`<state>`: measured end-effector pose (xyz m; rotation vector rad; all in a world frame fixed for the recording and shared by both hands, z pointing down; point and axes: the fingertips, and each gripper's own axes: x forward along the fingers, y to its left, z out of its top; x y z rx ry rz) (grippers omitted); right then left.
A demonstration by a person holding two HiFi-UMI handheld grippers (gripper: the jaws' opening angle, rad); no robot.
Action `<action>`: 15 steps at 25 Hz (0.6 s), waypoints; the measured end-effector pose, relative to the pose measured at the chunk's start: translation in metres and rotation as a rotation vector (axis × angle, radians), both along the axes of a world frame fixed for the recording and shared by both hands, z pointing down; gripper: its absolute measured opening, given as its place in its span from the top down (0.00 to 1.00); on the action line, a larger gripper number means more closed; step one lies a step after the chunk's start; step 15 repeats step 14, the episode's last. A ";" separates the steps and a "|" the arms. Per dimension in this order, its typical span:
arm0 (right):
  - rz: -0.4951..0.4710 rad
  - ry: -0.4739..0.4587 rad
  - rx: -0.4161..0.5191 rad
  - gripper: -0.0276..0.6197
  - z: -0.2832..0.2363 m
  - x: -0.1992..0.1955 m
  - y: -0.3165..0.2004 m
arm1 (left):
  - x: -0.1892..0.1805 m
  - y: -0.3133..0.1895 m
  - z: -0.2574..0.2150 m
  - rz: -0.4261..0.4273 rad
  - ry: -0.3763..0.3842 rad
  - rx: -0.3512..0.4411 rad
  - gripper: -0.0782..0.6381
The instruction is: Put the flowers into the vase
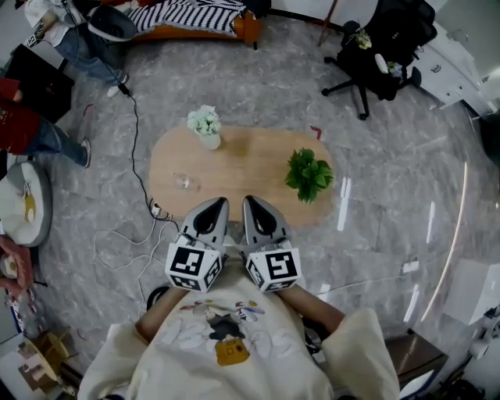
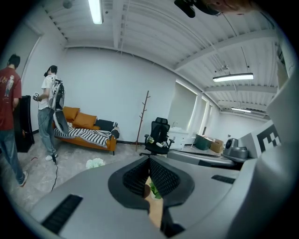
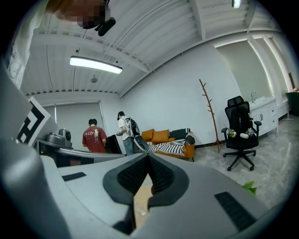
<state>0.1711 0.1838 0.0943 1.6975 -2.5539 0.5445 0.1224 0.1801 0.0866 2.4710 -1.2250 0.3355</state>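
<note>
A bunch of white flowers (image 1: 204, 119) stands in a small white vase (image 1: 209, 141) at the far left of the oval wooden table (image 1: 242, 164). A small clear glass (image 1: 184, 182) sits on the table's near left. My left gripper (image 1: 214, 205) and right gripper (image 1: 251, 202) are held side by side, close to my body, over the table's near edge. Both are shut and empty, with the pads meeting at the tips. The left gripper (image 2: 149, 161) view shows the white flowers (image 2: 95, 163) low at the left. The right gripper (image 3: 148, 156) points over the table towards the sofa.
A green leafy plant (image 1: 308, 174) stands on the table's right end. A black office chair (image 1: 375, 55) and a striped sofa (image 1: 187, 17) lie beyond. Two people (image 1: 47, 94) stand at the left. A cable (image 1: 139, 168) runs over the floor by the table's left.
</note>
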 end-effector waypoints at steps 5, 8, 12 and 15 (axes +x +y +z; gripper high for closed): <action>-0.001 -0.007 0.018 0.95 0.000 0.010 -0.001 | 0.009 -0.002 -0.001 0.003 -0.003 0.020 0.88; -0.001 -0.022 0.012 0.95 0.012 0.015 -0.004 | 0.016 -0.003 0.009 0.009 -0.010 0.005 0.88; -0.022 -0.006 -0.001 0.95 0.011 0.011 -0.006 | 0.018 -0.007 0.010 0.013 -0.020 0.009 0.88; -0.034 0.006 -0.018 0.95 0.009 0.009 -0.004 | 0.019 -0.008 0.009 0.015 -0.025 0.015 0.88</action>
